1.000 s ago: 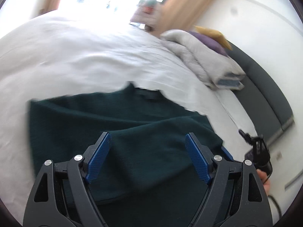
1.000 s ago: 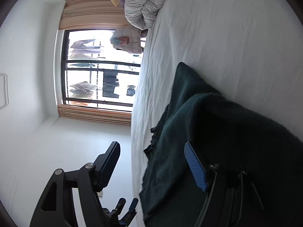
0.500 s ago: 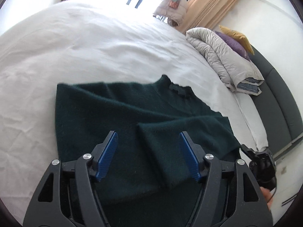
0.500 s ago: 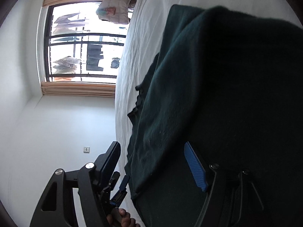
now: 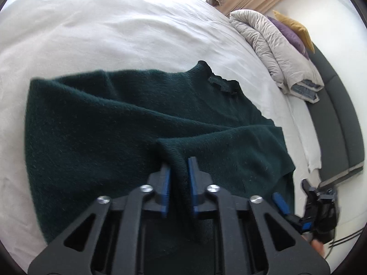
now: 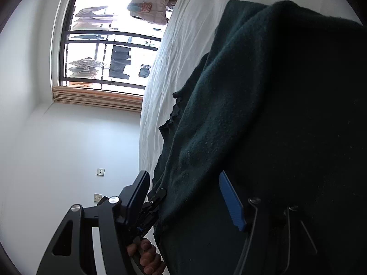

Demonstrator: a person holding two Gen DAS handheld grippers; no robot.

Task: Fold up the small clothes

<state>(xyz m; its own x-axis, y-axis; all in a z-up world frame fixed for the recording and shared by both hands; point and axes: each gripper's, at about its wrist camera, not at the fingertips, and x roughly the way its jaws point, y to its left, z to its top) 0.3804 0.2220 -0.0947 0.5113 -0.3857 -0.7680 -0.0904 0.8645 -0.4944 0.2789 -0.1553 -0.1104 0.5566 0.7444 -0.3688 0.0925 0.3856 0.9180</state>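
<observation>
Count: one dark green sweater (image 5: 110, 123), two grippers, one white bed (image 5: 114, 34), one folded grey duvet (image 5: 275, 43), two cushions (one purple (image 5: 289, 33), one yellow (image 5: 296, 26)), one window (image 6: 107, 41), two wall sockets (image 6: 100, 171).

Sweater: lies spread on the bed sheet, neckline (image 5: 220, 83) toward the far side in the left wrist view. Part of the cloth is doubled over toward the middle, with a raised ridge running to the near edge.

Left gripper (image 5: 179, 171): jaws nearly closed, only a narrow gap between the blue pads, and that gap is filled by a pinched fold of the sweater. The fold rises in a peak just ahead of the fingertips. Grip is on the doubled layer, not the sheet.

Right gripper (image 6: 185, 197): jaws spread wide. One blue pad (image 6: 231, 200) lies against the dark knit, the other finger (image 6: 137, 192) sits off the bed's edge with the wall behind it. Nothing is clamped between them; the sweater edge hangs in the gap. In the left wrist view this gripper (image 5: 307, 213) shows at the lower right, just beside the sweater's edge.

In the right wrist view the left gripper (image 6: 151, 208) appears beside the near finger, with the person's hand (image 6: 146, 256) below it.

Duvet is stacked at the bed's far corner, cushions behind it, well apart from the sweater.
</observation>
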